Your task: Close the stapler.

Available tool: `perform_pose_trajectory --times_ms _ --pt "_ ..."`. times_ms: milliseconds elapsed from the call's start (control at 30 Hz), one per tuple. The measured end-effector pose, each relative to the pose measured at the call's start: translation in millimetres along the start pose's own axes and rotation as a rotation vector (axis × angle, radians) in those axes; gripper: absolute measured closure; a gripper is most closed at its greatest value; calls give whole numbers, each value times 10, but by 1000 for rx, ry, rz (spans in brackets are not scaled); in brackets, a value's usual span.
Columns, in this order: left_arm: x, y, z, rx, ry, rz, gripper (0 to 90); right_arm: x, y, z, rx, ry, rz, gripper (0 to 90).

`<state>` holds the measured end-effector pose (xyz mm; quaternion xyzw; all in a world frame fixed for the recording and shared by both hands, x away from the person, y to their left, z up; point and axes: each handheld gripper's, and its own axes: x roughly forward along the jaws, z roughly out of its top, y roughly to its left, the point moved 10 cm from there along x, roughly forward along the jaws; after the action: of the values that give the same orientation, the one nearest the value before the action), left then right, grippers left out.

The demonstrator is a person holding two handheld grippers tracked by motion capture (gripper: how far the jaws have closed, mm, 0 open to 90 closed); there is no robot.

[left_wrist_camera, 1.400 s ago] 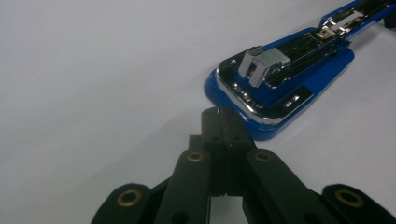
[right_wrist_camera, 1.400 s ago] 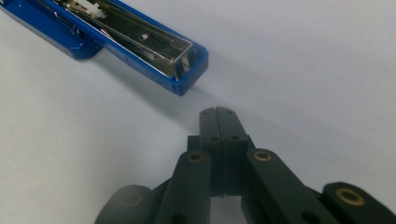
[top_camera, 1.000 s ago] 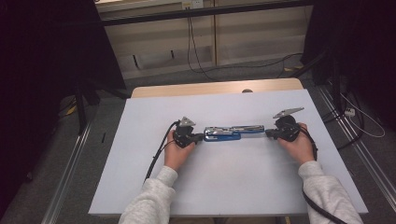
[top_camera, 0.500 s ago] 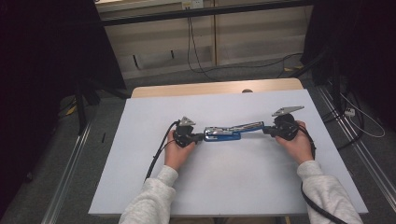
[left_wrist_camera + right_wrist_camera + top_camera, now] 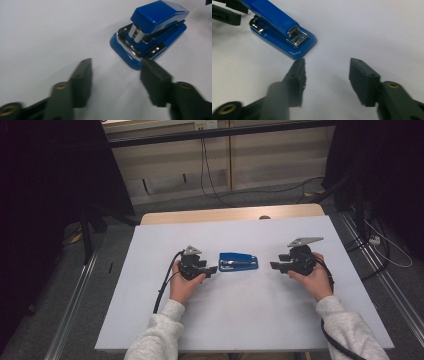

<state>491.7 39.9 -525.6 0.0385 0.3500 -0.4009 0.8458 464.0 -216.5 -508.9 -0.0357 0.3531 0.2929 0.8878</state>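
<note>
A blue stapler lies flat on the white table top, closed, near the middle. In the left gripper view the stapler sits just beyond and to the right of the open jaws. My left gripper is open a short way to the stapler's left, holding nothing. My right gripper is open to the stapler's right, a small gap away. From the right gripper view, the stapler is ahead and to the left, with the left gripper's jaw tips behind it.
The white top covers a wooden table whose far edge shows at the back. Cables trail from both grippers toward the person. Dark floor, metal rails and black curtains surround the table.
Both grippers held the stapler's ends, stretched open between them. Now the stapler lies closed on the table, both grippers have let go, opened and drawn apart.
</note>
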Motion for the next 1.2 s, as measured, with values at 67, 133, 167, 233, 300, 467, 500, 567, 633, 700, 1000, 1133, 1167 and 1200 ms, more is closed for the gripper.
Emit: perform_pose_trajectory --times_ms 67,133,167,233,300,467,500,567,633,700,1000,1133,1167,1200 --pt "-83 -10 -6 20 -9 -15 353 -25 26 -35 -3 3 5 413" --pt "-209 5 1 -16 -44 -17 259 -88 70 -83 -33 6 -1 343" --pt "-209 5 1 -16 -44 -17 246 -88 70 -83 -33 6 -1 343" --pt "-295 7 -22 -24 -43 -31 231 -147 99 -111 -32 4 2 309" --pt "-374 11 -36 -16 -57 -23 210 -200 120 -131 -27 -6 8 294" --pt "-559 -22 -77 11 -78 -24 164 -320 192 -197 -37 -11 9 233" --pt "-595 -34 -91 19 -85 -21 164 -332 199 -205 -39 -11 10 225" --pt "-642 -41 -119 24 -84 -18 153 -354 221 -227 -39 -9 12 206" --pt "-712 -53 -171 35 -82 -24 136 -386 243 -236 -38 -15 20 188" --pt "-736 -59 -185 30 -86 -28 133 -399 253 -248 -32 -9 18 178" --pt "-957 -28 -273 22 -120 -27 109 -486 378 -332 -51 -8 37 148" --pt "-1023 -34 -314 29 -120 -25 98 -517 447 -365 -58 -3 48 138" --pt "-1045 -38 -320 26 -128 -28 96 -523 462 -371 -63 -2 48 136" --pt "-1067 -35 -336 26 -129 -27 99 -539 494 -383 -69 -5 51 132"
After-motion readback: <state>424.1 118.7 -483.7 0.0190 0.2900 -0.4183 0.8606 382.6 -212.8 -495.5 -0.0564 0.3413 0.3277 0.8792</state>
